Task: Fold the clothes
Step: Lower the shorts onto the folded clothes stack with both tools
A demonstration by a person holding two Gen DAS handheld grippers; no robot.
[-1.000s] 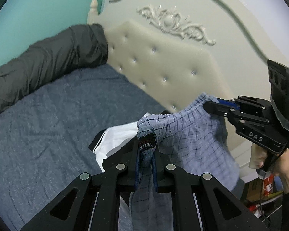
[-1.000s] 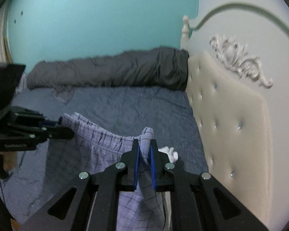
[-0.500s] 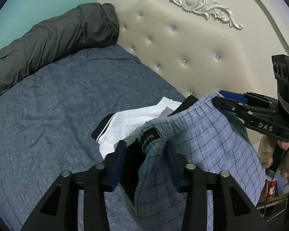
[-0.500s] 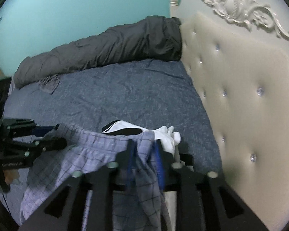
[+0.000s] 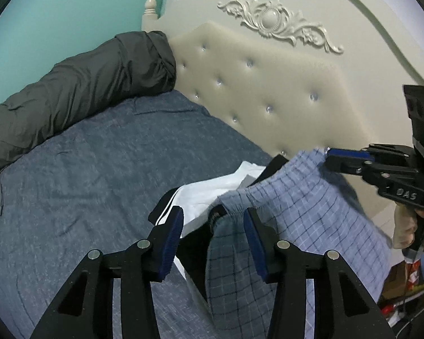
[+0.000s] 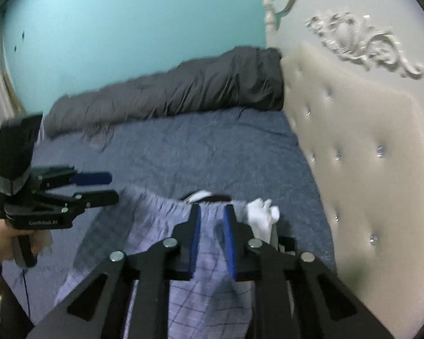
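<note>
Standing wide apart, the two blue-padded fingers of the black left gripper [image 5: 213, 223] hold nothing — the elastic waistband of the light blue checked cotton shorts [image 5: 305, 206] lies loose between them, touching neither pad as far as I can see. In the right wrist view the same left gripper [image 6: 110, 188] appears at the left side, its jaws clearly parted, with a person's hand [image 6: 2, 237] around its handle.

The black right gripper [image 6: 212, 212] has its blue pads a small way apart, and the checked shorts [image 6: 152, 226] pass between them. This view is blurred, so I cannot tell if the pads really press the cloth or only stand beside it. From the left wrist view the right gripper [image 5: 329, 155] sits at the far corner of the waistband, with the cloth at its fingertips, but the gap there is hidden.

The shorts hang down toward both cameras and rest partly over a white garment with black trim [image 5: 212, 192], which lies on the dark blue-grey bedsheet [image 5: 99, 163]. In the right wrist view a crumpled white piece of cloth [image 6: 263, 217] shows just beside the right finger.

Farther away, a rolled dark grey quilt [image 5: 84, 84] lies along the turquoise wall [image 5: 56, 14], and the cream tufted headboard with carved ornament [image 5: 268, 84] stands behind the clothes.
</note>
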